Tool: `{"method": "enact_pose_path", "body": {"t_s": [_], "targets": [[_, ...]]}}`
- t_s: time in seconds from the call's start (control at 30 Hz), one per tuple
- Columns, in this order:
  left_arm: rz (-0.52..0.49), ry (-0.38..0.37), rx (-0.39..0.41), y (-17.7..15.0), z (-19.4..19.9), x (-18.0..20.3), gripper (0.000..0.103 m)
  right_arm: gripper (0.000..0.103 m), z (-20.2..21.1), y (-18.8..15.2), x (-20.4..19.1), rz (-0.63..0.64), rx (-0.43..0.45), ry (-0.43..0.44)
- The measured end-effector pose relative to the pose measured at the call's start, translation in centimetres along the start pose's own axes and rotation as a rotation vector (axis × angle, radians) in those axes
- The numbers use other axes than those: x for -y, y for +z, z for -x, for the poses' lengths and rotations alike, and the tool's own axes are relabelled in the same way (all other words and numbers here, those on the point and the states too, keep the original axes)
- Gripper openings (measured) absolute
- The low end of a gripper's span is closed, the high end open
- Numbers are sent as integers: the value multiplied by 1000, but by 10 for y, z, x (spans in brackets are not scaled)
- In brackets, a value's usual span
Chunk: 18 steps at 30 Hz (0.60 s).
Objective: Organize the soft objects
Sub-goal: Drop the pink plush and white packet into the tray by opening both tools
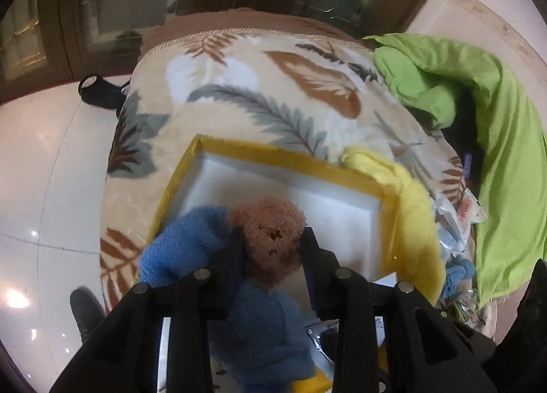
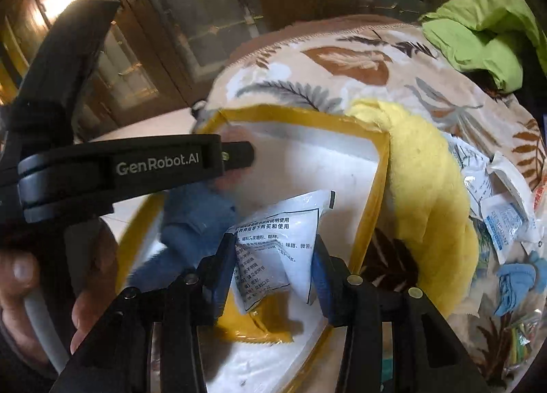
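My left gripper [image 1: 272,246] is shut on a teddy bear's brown head [image 1: 270,239]; its blue fleece body [image 1: 259,324] hangs over the near left part of a white foam box with yellow taped rim [image 1: 283,157]. In the right wrist view my right gripper [image 2: 273,270] is shut on a white printed sachet [image 2: 280,242], held over the same box [image 2: 379,187], above a yellow packet [image 2: 259,321]. The left gripper's black body [image 2: 136,167] crosses that view, with the bear's blue body [image 2: 191,218] below it. A yellow cloth [image 2: 424,194] lies against the box's right side.
The box sits on a feather-print blanket [image 1: 273,92] over a round seat. A green cloth [image 1: 478,102] lies at the back right. Several white sachets [image 2: 495,208] and a blue fabric piece [image 2: 516,280] lie at the right. White tiled floor [image 1: 51,170] lies left, wooden doors behind.
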<state>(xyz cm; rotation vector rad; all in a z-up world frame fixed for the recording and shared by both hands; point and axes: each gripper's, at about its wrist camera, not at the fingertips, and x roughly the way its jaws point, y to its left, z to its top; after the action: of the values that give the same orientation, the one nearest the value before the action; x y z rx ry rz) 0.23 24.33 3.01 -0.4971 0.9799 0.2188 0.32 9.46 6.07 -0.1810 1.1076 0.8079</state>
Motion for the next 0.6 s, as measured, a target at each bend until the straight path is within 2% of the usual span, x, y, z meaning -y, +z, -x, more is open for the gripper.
{"method": "enact_pose_path", "body": {"t_s": [0.07, 0.13, 0.17, 0.2, 0.23, 0.33, 0.4, 0.5, 0.6], "targets": [[-11, 17, 11, -3, 1, 3, 42, 52, -2, -1, 6, -44, 9, 28], [-30, 26, 44, -5, 9, 9, 71, 55, 2, -4, 9, -63, 20, 51], [-34, 34, 69, -6, 14, 11, 74, 60, 8, -5, 10, -73, 35, 71], [-40, 50, 112, -9, 22, 16, 75, 65, 15, -8, 10, -80, 57, 82], [-46, 63, 131, -11, 28, 20, 75, 75, 23, -11, 12, -89, 78, 78], [-77, 100, 170, -23, 48, 40, 75, 85, 55, -24, 28, -144, 141, 106], [-99, 141, 179, -33, 58, 53, 75, 86, 75, -35, 42, -185, 167, 127], [-142, 152, 191, -53, 75, 75, 75, 86, 100, -51, 65, -236, 177, 162], [-181, 163, 174, -69, 80, 92, 75, 86, 116, -69, 82, -262, 165, 156]]}}
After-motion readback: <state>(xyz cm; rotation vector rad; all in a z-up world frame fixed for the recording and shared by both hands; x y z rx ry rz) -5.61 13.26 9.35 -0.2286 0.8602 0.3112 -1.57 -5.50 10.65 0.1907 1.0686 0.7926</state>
